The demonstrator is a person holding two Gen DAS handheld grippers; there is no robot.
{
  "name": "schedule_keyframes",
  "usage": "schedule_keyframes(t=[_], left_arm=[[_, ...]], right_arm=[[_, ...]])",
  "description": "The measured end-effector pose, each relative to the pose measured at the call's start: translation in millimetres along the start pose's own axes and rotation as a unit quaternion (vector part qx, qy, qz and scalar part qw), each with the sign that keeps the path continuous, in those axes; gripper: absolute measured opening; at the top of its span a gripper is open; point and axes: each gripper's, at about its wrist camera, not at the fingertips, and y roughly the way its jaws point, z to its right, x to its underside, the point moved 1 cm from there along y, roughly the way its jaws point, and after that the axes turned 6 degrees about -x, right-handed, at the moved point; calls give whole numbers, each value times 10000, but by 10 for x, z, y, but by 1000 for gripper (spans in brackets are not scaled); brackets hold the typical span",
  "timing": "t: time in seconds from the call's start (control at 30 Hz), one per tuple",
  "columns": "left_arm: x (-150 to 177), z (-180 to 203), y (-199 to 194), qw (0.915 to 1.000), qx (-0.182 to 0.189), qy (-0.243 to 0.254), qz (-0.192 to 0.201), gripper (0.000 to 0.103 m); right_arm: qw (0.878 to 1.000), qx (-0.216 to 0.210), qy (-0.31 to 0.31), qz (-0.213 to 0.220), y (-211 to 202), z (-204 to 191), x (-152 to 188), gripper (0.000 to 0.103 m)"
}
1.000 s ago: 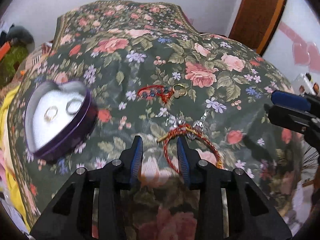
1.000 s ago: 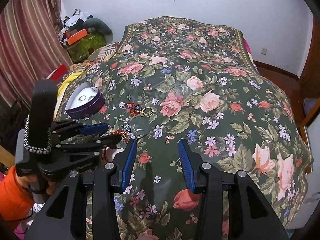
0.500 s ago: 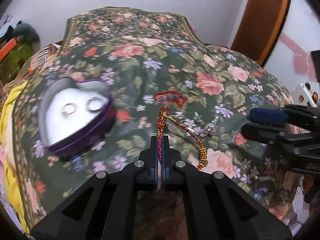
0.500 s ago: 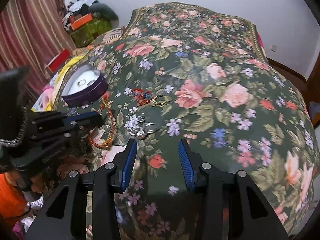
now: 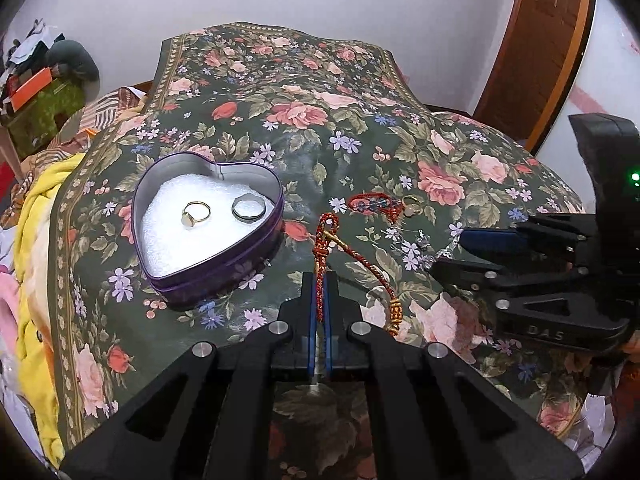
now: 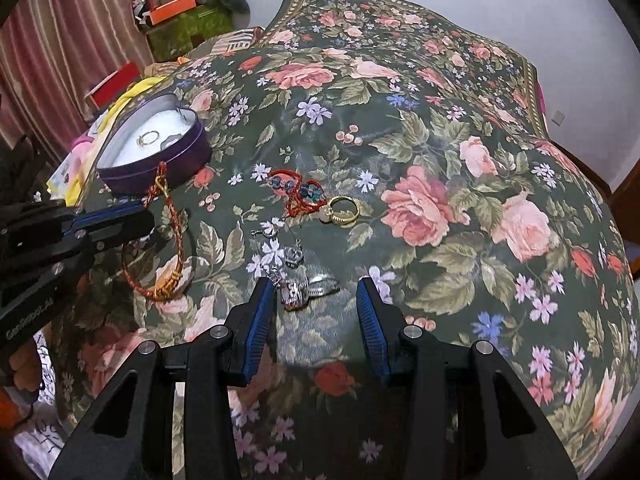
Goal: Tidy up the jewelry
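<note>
Carrying the braided red-gold bracelet, pinched in your closed left gripper beside the heart tin, you next release it inside; right gripper gapes empty over silver pieces.

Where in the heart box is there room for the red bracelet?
The heart tin has bare white padding toward its pointed tip, nearer the left gripper clamping the red braided bracelet. The lobes are taken: gold ring, silver ring. Bedspread is crowded around the earrings.
</note>
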Motion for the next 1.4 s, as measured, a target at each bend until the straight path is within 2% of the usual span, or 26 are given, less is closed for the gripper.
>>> schedule_keyframes(t=[0.03,0.1,0.13,0.37,0.67,1.1,1.4], left_arm=[[-2,7,0,10000,4,2,2,2],[-6,16,-16,10000,9,9,18,2],[-11,16,-29,10000,21,6,30,2],[-57,-23,-125,9999,61,-90,123,2],[-140,-87,-340,9991,3,-190,383,2],[-366,-487,-792,9927,-417,-486,1017,2],[-477,-858,-886,9863,-759,-766,1252,2]], right_arm=[[10000,-29,20,11,0,12,-1,39],[9999,-24,70,87,-19,31,0,29],[9999,-35,106,109,-21,35,-1,28],[9987,-142,339,351,-157,79,-14,28],[9965,-234,191,774,-447,-59,-177,28],[9900,-588,-120,1279,-577,-455,-580,28],[9865,-792,-311,1398,-504,-690,-808,28]])
